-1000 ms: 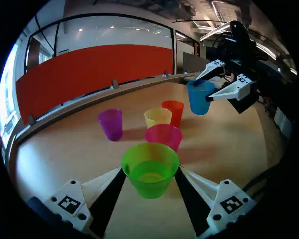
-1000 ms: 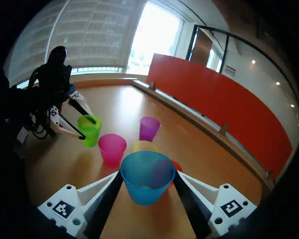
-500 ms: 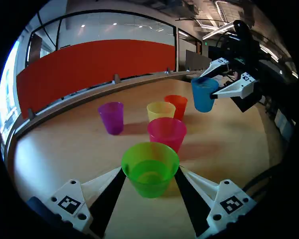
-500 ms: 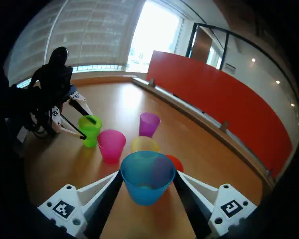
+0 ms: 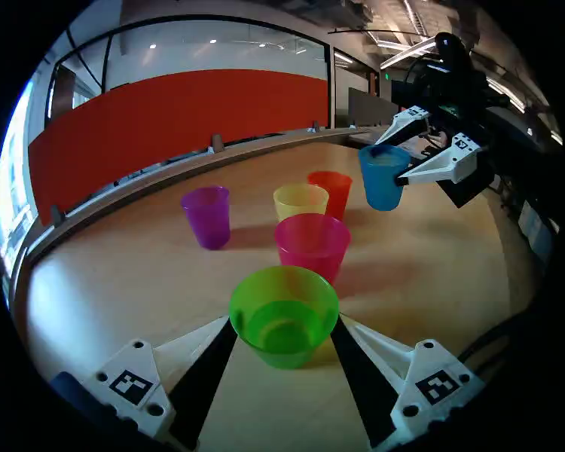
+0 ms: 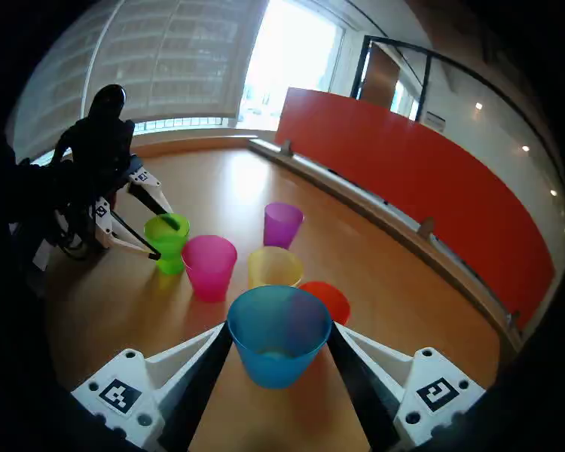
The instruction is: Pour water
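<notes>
Two cups gripped. Nearest me, the left gripper (image 5: 284, 320) is clenched on the green cup (image 5: 284, 339), water low inside. Beyond stand the pink cup (image 5: 313, 245) and yellow cup (image 5: 300, 203). Far right, the right gripper (image 5: 385, 164) clasps the upright blue cup (image 5: 382, 187). I judge pouring is not begun; next needs a rim over a receiver, then a slow tilt.

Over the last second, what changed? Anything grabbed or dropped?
Small drift only. The right gripper, shut on the blue cup, shifted a little: in the right gripper view the red cup, mostly hidden behind it before, now shows. The left gripper eased slightly toward the pink cup. Nothing taken or released; green cup stays gripped, cups on the table unmoved.
</notes>
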`<state>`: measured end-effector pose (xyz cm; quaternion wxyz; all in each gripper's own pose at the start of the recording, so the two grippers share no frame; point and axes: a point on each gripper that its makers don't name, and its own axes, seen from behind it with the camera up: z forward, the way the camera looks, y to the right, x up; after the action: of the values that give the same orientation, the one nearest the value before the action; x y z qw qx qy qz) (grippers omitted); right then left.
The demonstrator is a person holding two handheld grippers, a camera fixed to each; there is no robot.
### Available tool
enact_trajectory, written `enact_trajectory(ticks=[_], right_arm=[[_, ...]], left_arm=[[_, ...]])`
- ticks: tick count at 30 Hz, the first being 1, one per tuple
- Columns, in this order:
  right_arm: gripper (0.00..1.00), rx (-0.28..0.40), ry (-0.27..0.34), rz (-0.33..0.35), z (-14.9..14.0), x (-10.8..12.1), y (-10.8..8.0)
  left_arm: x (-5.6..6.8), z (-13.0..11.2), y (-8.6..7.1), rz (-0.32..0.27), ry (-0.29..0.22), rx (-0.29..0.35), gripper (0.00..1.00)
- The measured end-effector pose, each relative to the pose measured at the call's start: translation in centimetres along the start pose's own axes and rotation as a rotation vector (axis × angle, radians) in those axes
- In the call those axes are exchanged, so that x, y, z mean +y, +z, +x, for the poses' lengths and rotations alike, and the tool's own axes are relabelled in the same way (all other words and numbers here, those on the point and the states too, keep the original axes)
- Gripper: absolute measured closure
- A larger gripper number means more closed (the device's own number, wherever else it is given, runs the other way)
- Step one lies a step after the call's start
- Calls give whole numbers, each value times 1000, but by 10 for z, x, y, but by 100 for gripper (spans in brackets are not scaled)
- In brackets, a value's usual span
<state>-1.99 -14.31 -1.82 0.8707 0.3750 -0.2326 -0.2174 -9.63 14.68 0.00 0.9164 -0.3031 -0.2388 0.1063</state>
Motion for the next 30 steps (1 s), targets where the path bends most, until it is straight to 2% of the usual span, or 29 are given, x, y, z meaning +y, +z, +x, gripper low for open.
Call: enact_trajectory(ticks=[8, 20, 30], right_arm=[[8, -28, 10, 20, -9, -5, 6], [8, -65, 55, 61, -27, -18, 22], [8, -87, 83, 80, -38, -22, 29]], left_arm=[[0, -1, -1, 1, 13, -18, 15], [-1, -7, 0, 27, 84, -53, 12], [-4, -7, -5, 35, 69, -57, 10]])
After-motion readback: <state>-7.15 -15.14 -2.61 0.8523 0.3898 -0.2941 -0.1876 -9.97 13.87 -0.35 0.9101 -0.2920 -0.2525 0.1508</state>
